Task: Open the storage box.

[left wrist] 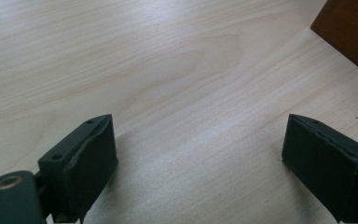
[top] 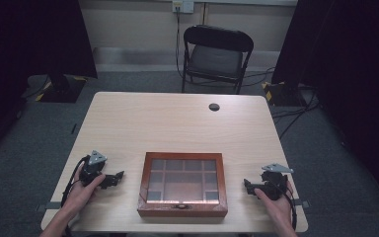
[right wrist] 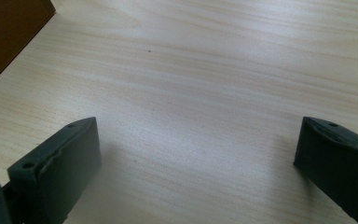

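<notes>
A dark wooden box (top: 183,183) with a glass lid over several compartments lies near the table's front edge, lid down. My left gripper (top: 120,176) rests on the table to its left, held by a hand, jaws pointing at the box and open with nothing between them. In the left gripper view the black pads (left wrist: 91,163) stand wide apart over bare wood, and a corner of the box (left wrist: 349,32) shows at the upper right. My right gripper (top: 246,186) sits right of the box, open and empty. The box's corner (right wrist: 9,32) shows at the upper left of the right gripper view.
The light wooden table (top: 177,123) has a round cable hole (top: 214,106) near its far edge. A black folding chair (top: 216,57) stands behind the table. Dark curtains hang at both sides, with cables on the grey floor at the right.
</notes>
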Available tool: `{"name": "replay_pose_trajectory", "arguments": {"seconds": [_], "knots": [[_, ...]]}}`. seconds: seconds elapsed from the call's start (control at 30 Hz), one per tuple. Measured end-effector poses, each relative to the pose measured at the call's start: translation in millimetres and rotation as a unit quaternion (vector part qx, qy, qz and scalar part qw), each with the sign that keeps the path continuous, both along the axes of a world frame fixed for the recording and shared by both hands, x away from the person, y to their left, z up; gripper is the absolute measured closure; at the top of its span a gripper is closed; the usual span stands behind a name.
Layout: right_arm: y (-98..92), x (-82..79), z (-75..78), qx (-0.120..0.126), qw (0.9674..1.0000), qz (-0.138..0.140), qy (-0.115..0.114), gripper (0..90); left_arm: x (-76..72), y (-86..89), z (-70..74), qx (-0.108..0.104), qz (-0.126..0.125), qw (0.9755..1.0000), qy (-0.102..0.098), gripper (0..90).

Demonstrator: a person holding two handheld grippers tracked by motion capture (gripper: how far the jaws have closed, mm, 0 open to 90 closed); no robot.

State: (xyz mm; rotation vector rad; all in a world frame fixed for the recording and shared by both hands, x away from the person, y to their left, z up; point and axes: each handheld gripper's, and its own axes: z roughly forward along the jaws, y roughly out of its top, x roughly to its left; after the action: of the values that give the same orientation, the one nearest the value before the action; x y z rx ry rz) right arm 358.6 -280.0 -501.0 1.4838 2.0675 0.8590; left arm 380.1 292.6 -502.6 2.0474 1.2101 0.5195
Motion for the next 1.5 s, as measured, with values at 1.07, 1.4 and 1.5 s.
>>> {"name": "replay_pose_trajectory", "arguments": {"seconds": [1.07,1.4,1.5], "knots": [[32.0,-16.6,49.5,0.08,0.9885,0.126,-0.027,34.3,0.9,0.4,0.0,0.002,-0.003,1.0,-0.001,8.6],[58.0,-21.0,82.0,0.105,0.9698,0.218,-0.029,43.0,5.2,-0.8,-0.3,0.005,-0.008,0.9999,0.004,4.0],[72.1,-21.3,90.8,0.12,0.9605,0.25,-0.023,48.6,5.2,-0.8,-0.3,0.006,-0.008,0.9999,0.004,4.0]]}}
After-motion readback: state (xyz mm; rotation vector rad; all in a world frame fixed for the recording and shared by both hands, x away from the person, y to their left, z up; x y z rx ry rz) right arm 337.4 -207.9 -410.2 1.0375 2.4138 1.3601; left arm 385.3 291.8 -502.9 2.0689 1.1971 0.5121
